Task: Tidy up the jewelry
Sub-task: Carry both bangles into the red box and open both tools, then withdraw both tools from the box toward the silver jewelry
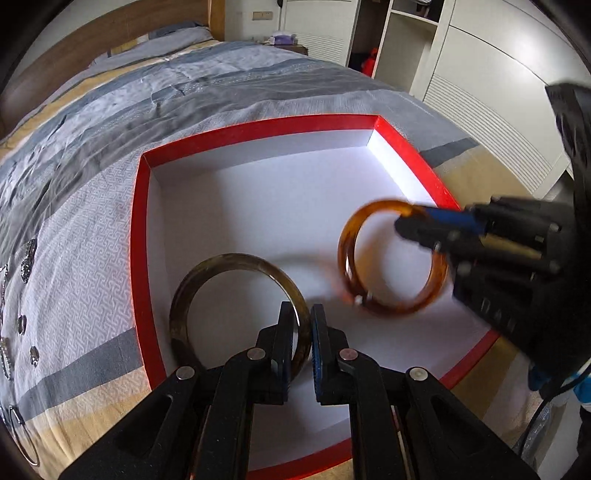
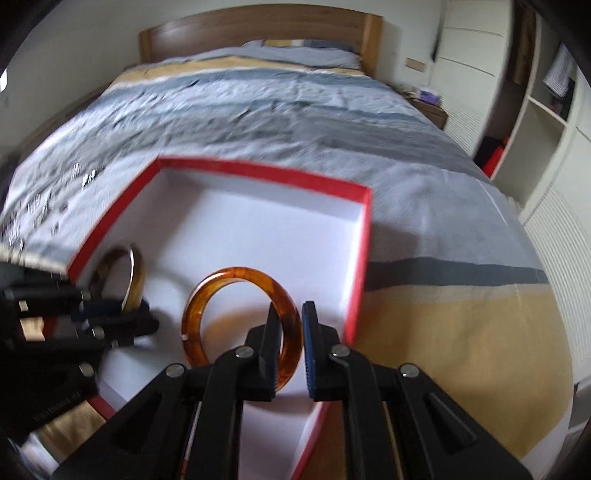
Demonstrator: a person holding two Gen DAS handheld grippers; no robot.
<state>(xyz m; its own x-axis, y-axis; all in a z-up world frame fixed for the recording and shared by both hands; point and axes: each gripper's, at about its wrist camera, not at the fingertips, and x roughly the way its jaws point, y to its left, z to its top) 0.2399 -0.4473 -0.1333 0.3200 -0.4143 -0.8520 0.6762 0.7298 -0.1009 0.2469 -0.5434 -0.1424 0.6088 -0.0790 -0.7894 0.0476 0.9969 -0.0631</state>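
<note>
two tools are over an open red box [image 1: 142,236] with a white inside, which lies on a bed covered by a grey, white and tan patchwork quilt [image 1: 92,206].

the left tool [image 1: 303,325] points steeply down, and its jaws are pinched almost together on the rim of a dark olive-brown bangle [image 1: 184,295]. the bangle stands roughly upright at the box's left side, its lower part down by the white floor; whether it touches the floor i cannot tell. from the right wrist view the same bangle [image 2: 135,273] shows edge-on near the left wall of the box, with the left tool [image 2: 129,314] gripping it low down.

the right tool [image 2: 290,321] is also closed to a narrow gap, clamped on the right side of an amber-orange bangle [image 2: 207,291]. this one stands upright too, in the near middle of the box, to the right of the dark one and apart from it. in the left wrist view the right tool [image 1: 413,221] comes in from the right and holds the amber bangle [image 1: 351,258] by its upper edge, a little blurred.

small silvery jewelry pieces [image 1: 26,266] lie scattered on the quilt left of the box. a wooden headboard [image 2: 255,29] stands at the far end, with white wardrobes [image 1: 480,92] along the right.
</note>
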